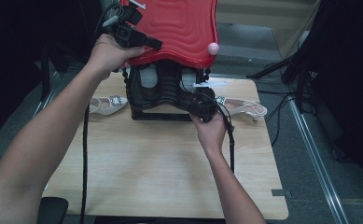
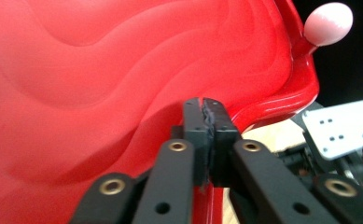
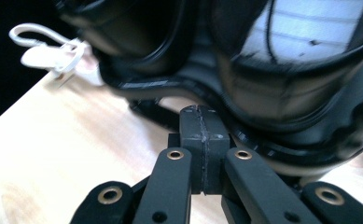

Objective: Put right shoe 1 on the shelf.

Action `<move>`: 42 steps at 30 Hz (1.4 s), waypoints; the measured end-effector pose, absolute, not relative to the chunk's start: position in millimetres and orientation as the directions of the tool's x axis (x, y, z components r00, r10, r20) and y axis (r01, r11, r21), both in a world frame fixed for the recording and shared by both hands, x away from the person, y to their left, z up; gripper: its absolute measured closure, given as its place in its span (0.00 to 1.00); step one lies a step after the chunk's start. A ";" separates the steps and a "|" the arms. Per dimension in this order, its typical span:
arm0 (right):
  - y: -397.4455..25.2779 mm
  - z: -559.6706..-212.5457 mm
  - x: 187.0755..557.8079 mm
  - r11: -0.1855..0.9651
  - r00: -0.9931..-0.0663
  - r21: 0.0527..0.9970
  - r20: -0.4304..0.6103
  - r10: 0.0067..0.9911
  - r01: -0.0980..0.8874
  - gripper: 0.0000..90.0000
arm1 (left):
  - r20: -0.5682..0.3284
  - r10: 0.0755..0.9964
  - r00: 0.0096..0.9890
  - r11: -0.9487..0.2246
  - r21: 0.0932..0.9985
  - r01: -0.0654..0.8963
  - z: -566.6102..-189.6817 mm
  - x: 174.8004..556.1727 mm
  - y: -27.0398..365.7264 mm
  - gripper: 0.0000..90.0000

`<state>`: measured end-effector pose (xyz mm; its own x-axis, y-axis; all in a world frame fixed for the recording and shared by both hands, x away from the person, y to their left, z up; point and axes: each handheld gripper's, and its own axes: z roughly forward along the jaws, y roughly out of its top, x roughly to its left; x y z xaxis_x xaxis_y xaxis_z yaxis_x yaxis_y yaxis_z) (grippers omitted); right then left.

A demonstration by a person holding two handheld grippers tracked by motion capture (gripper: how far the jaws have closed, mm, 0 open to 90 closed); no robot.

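A red wavy lid [image 1: 179, 28] is raised over a black moulded case [image 1: 167, 95] that stands on the wooden table [image 1: 160, 163]. My left gripper [image 1: 153, 44] is shut on the lid's lower left rim; in the left gripper view the red lid [image 2: 100, 93] edge sits pinched between the pads [image 2: 205, 126]. A pink knob [image 1: 213, 48] sticks out at the lid's right corner [image 2: 328, 23]. My right gripper [image 1: 202, 111] is shut with nothing between its jaws, its tip [image 3: 203, 126] against the black case [image 3: 282, 107] at its lower front right.
One white sandal [image 1: 107, 103] lies left of the case and another [image 1: 244, 108] to its right; one shows as a white strappy shape [image 3: 44, 51] at the table's edge. Black cables trail from both grippers over the table. Dark equipment and cables crowd the floor at right.
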<state>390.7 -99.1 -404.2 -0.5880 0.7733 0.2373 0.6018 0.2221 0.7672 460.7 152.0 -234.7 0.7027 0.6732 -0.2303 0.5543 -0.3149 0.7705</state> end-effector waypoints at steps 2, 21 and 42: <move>-99.3 -406.0 383.8 0.224 -0.597 0.764 0.248 0.763 0.605 1.00 | -0.241 0.671 0.702 -0.308 0.770 0.559 -233.5 459.3 153.9 0.94; -120.2 -410.5 331.9 0.293 -0.705 0.762 0.284 0.650 0.577 0.82 | -0.274 0.643 0.715 -0.290 0.778 0.558 -238.5 403.8 212.0 0.60; -151.8 -448.2 322.6 0.334 -0.731 0.740 0.300 0.613 0.584 0.76 | -0.290 0.665 0.688 -0.274 0.763 0.585 -304.2 364.7 249.2 0.63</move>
